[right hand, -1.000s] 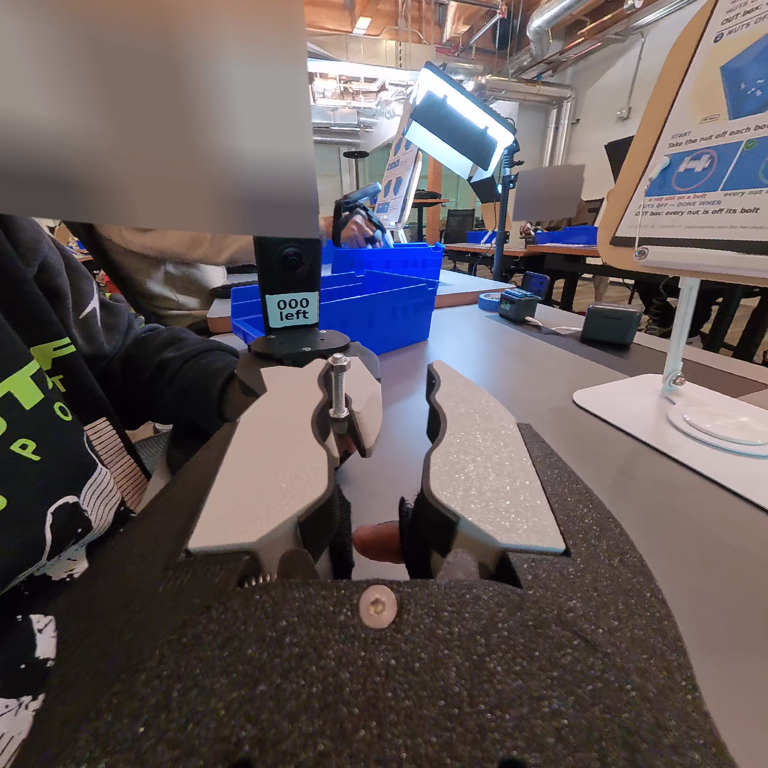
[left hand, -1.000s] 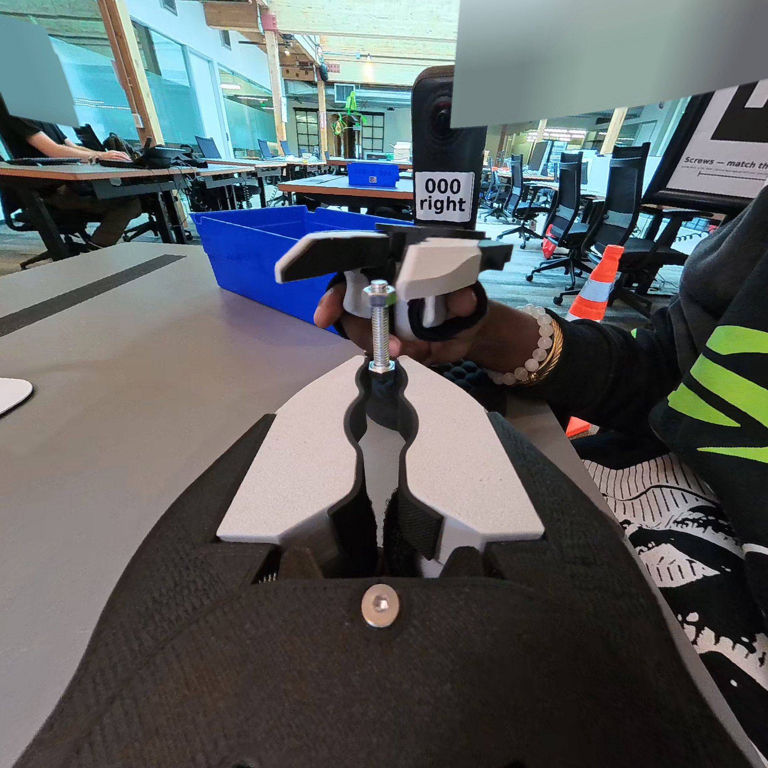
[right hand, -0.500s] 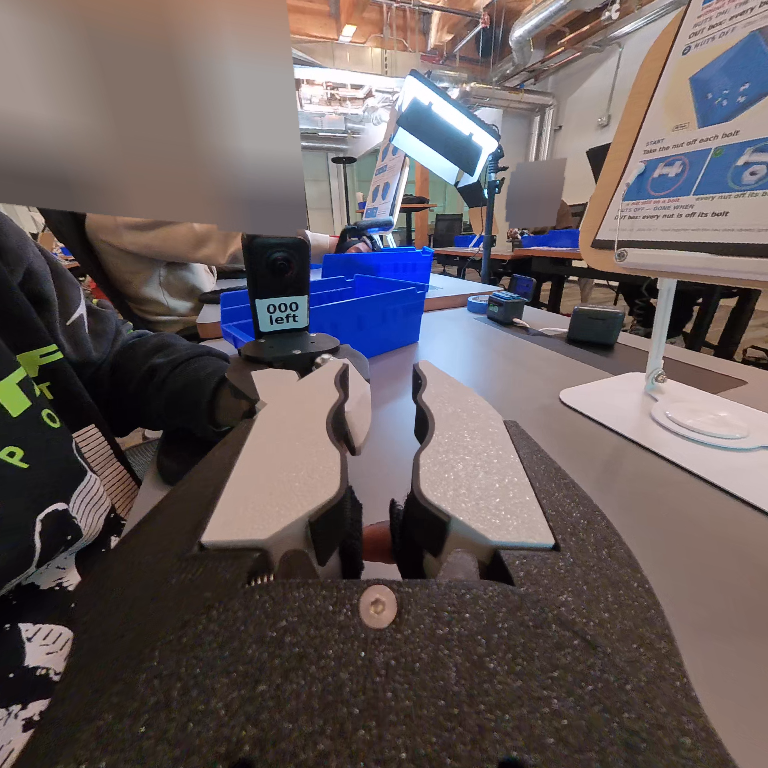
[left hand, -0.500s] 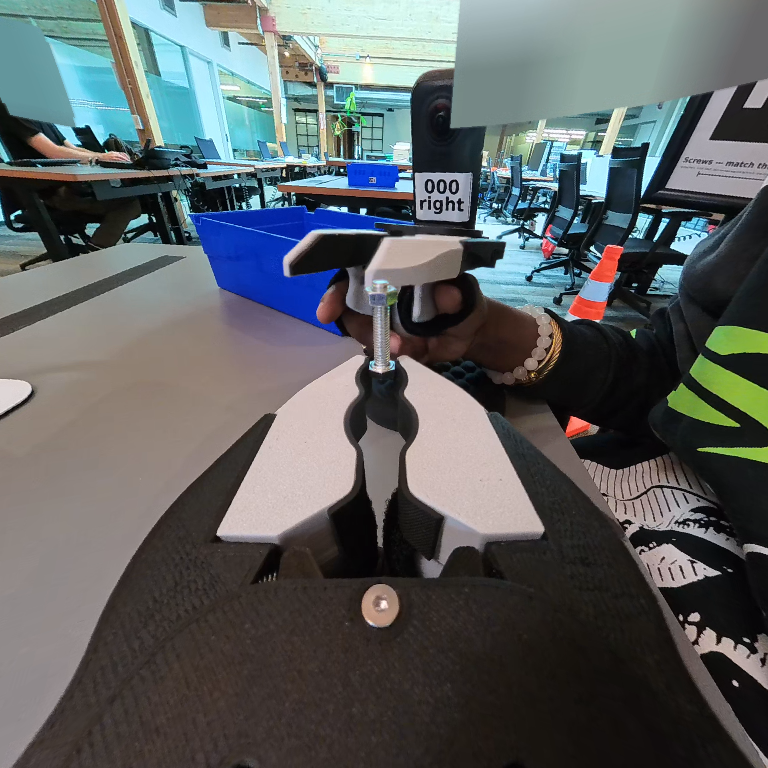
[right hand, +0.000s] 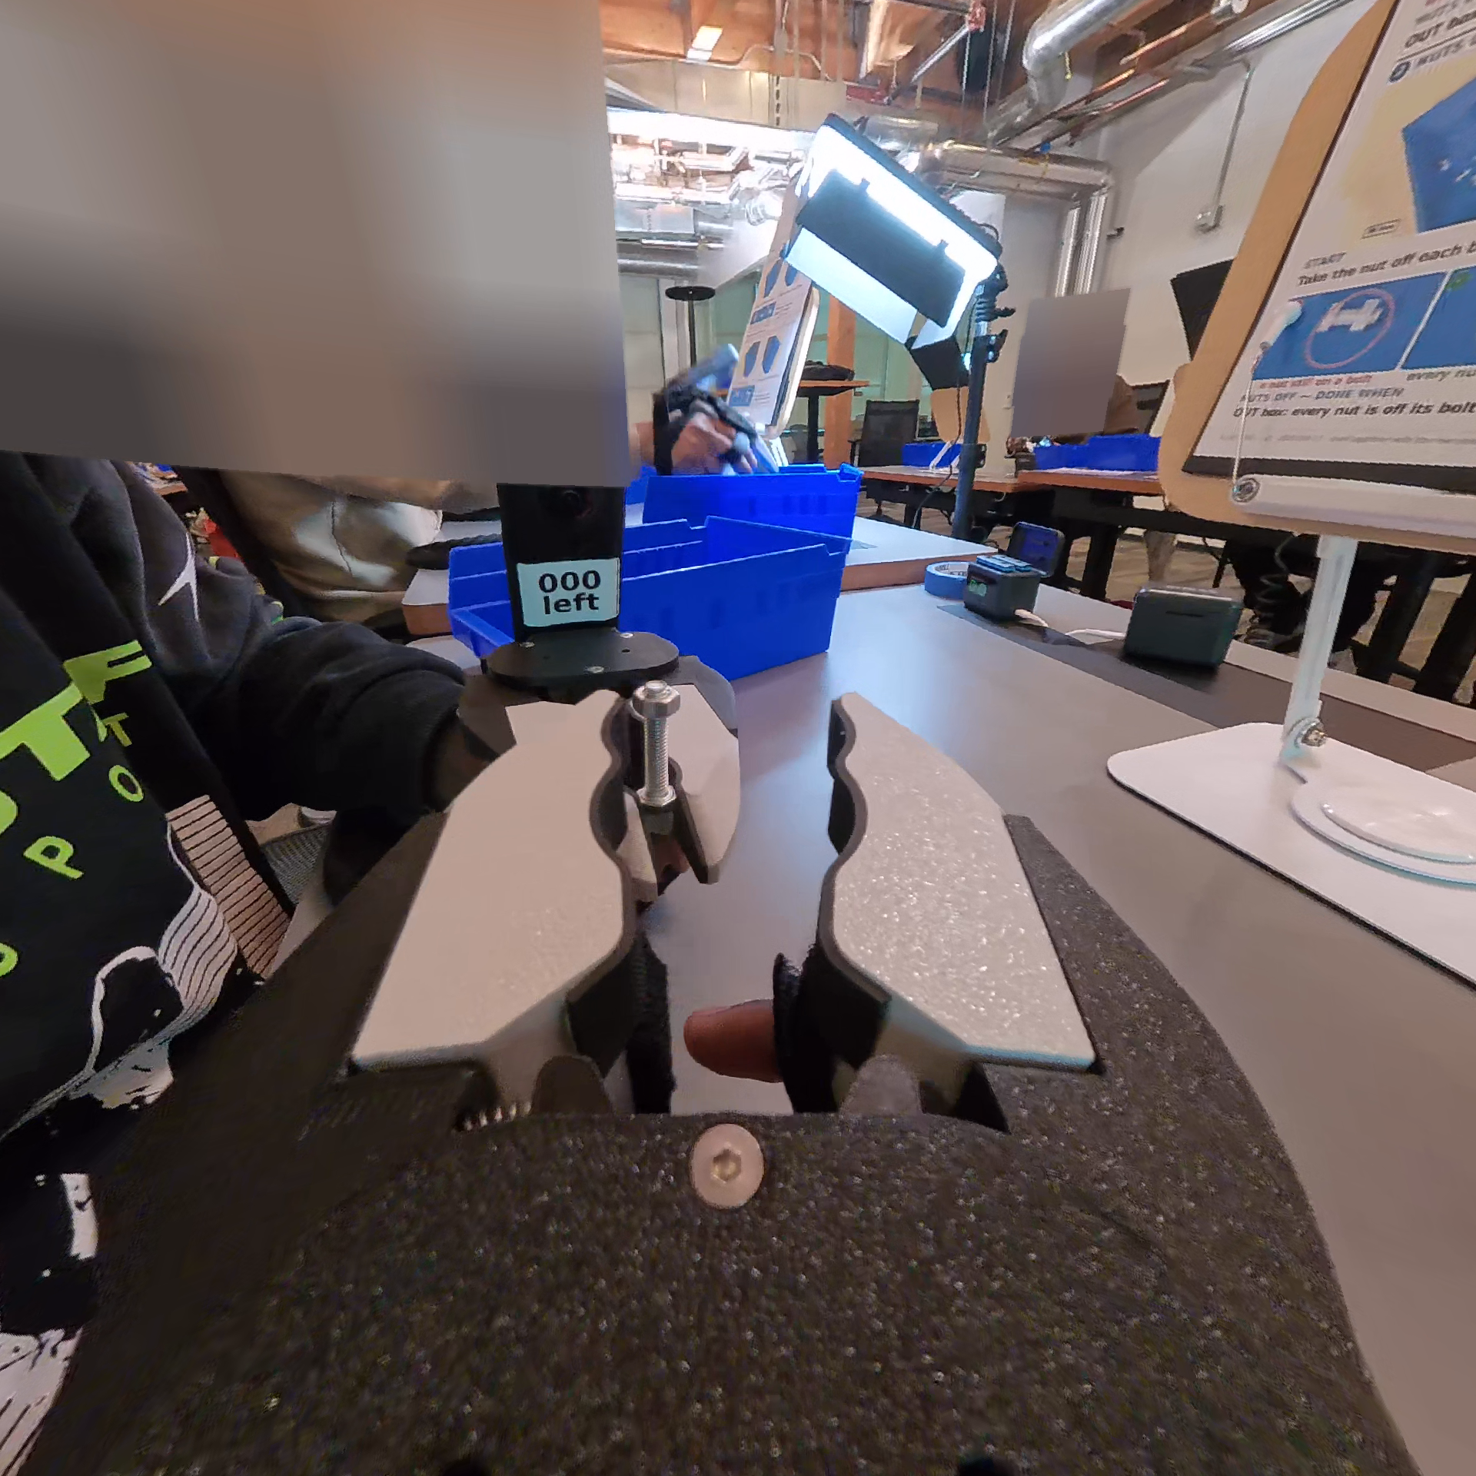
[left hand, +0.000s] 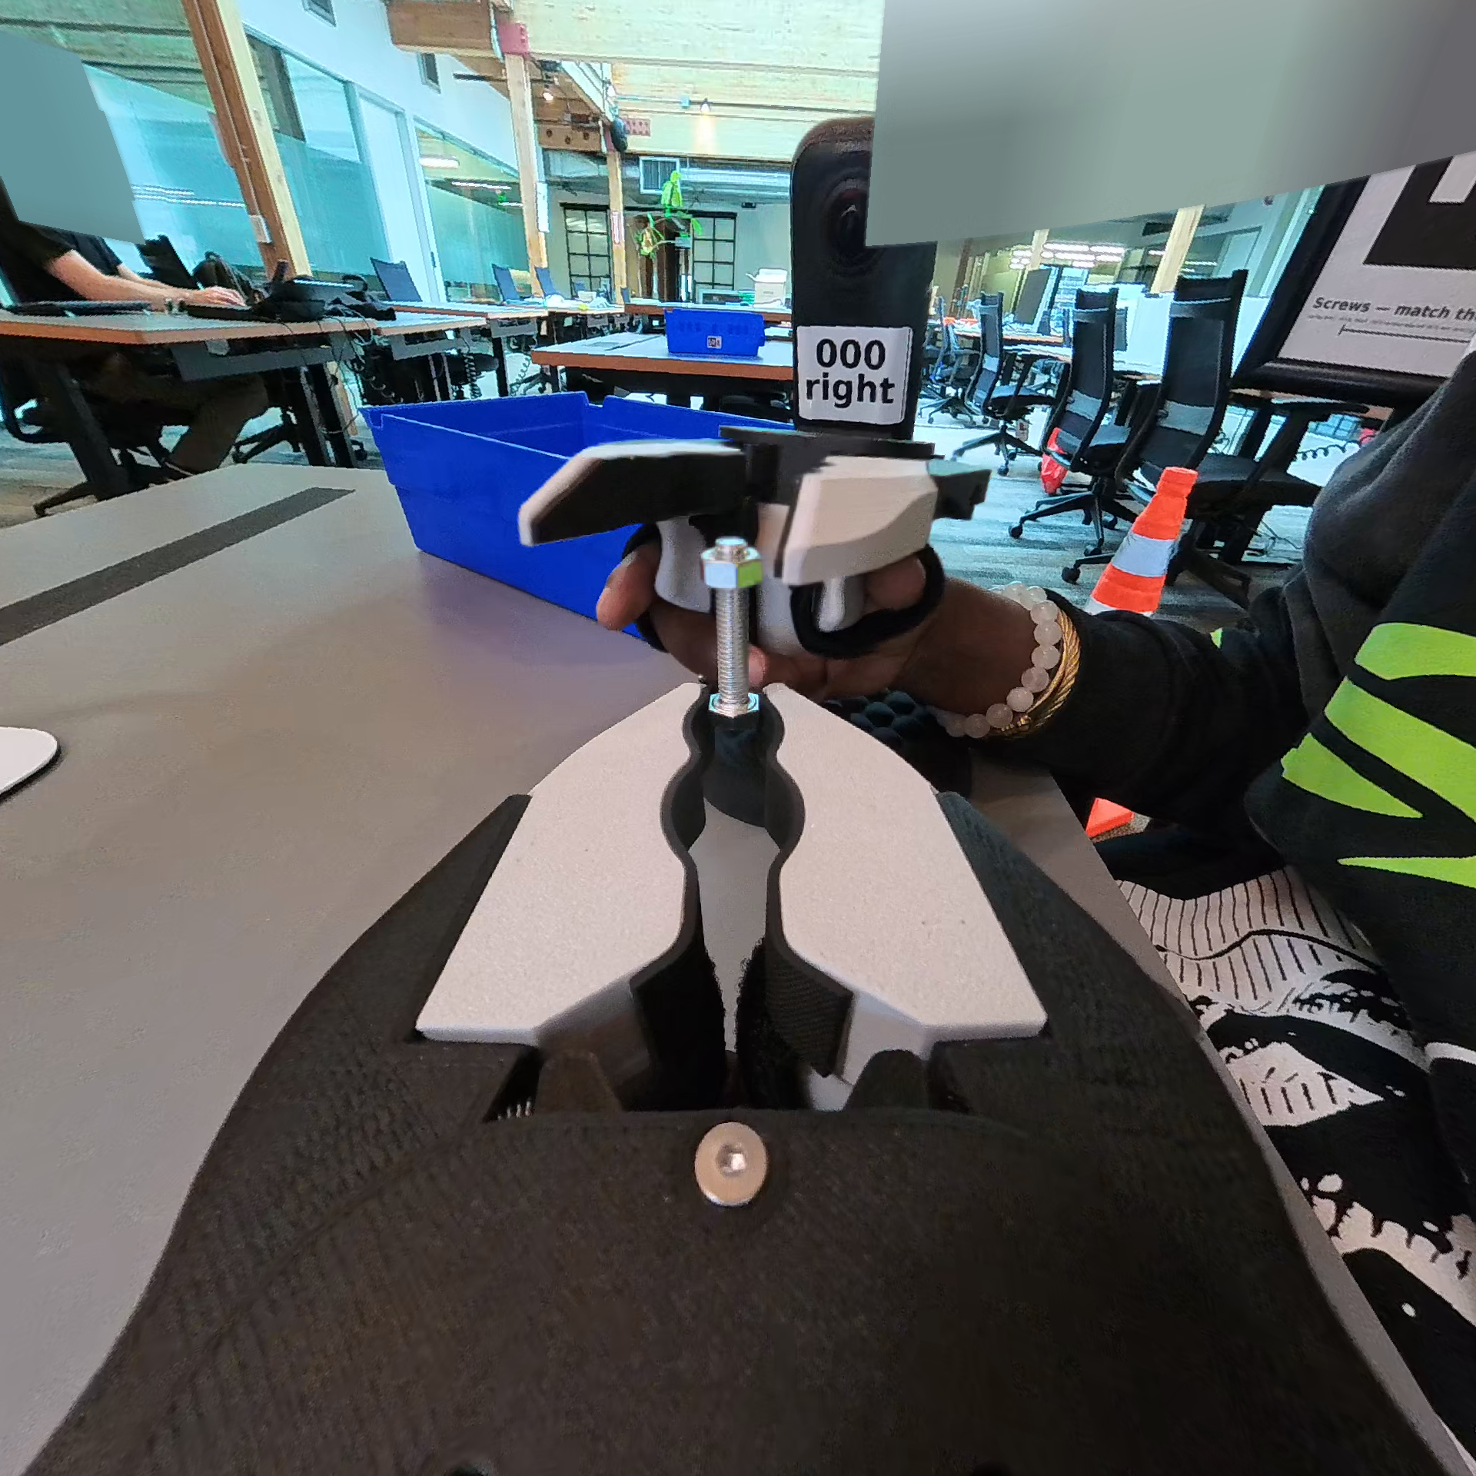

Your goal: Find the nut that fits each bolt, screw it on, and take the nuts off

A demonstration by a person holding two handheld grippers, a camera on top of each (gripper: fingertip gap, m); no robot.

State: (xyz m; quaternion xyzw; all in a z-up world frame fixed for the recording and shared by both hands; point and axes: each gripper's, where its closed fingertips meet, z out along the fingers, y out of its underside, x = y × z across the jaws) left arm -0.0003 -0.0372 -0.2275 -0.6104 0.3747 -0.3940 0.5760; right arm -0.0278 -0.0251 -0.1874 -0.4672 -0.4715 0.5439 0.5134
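Bolt (left hand: 732, 631) upright in left tongs (left hand: 733, 719); right tongs (right hand: 723, 787) agape.

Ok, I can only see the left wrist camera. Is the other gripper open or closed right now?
Observer: Open. In the right wrist view the right gripper has its two fingers well apart, with only bare table showing between them.
Operator: So is the nut in between them?
Observer: No. The nut sits at the top of the upright bolt, and both stand to the left of that gap, held up by the left gripper.
Operator: And what's behind my gripper? I can't look back there.
Observer: A blue bin with dividers inside stands just behind it.
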